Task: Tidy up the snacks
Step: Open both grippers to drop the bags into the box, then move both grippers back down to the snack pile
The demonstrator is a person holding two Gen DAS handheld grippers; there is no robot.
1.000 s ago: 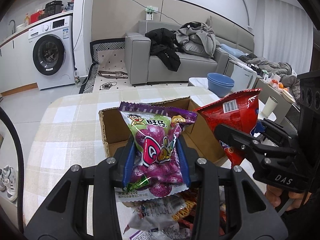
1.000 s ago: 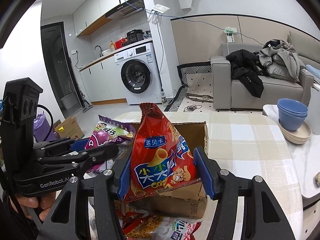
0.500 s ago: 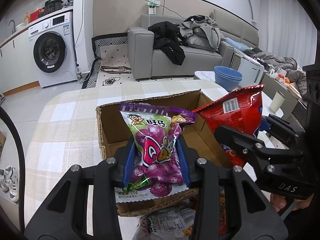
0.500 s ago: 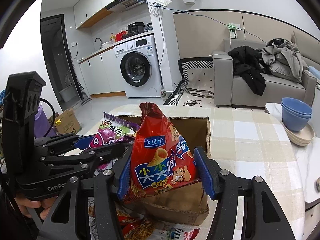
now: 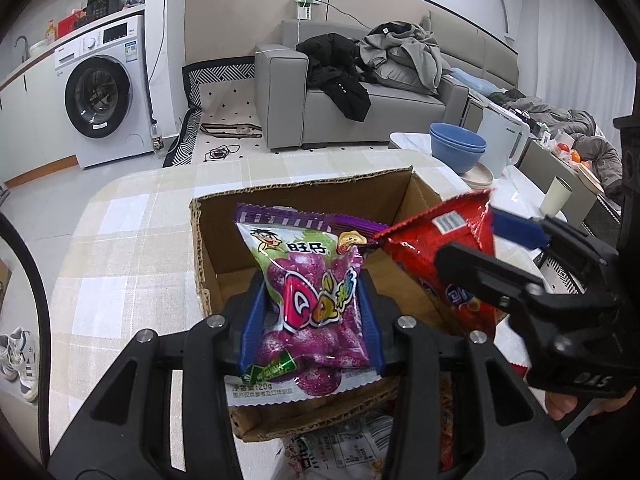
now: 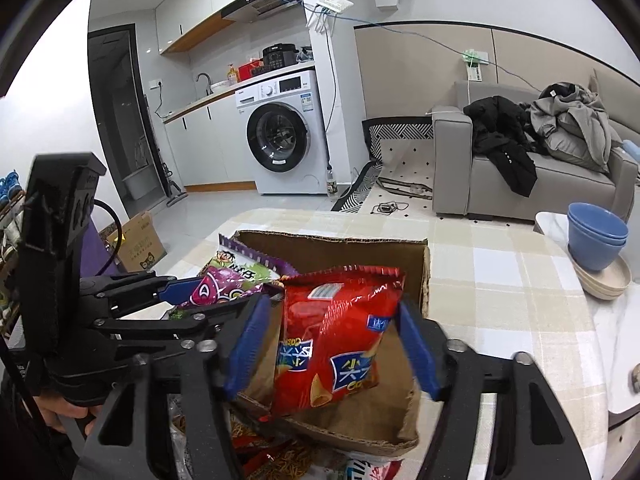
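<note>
Snacks, two bags, hanging over the open cardboard box (image 5: 304, 200) for dropping in. Left gripper (image 5: 310, 312) fingers are clamping the purple gummy bag (image 5: 308, 280); right gripper (image 6: 332, 350) fingers are standing apart, the red chip bag (image 6: 336, 332) tipping free between them.

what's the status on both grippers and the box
Left gripper shut on purple bag above box. Right gripper open, red bag loose between its fingers, over box. Nothing in the way.
</note>
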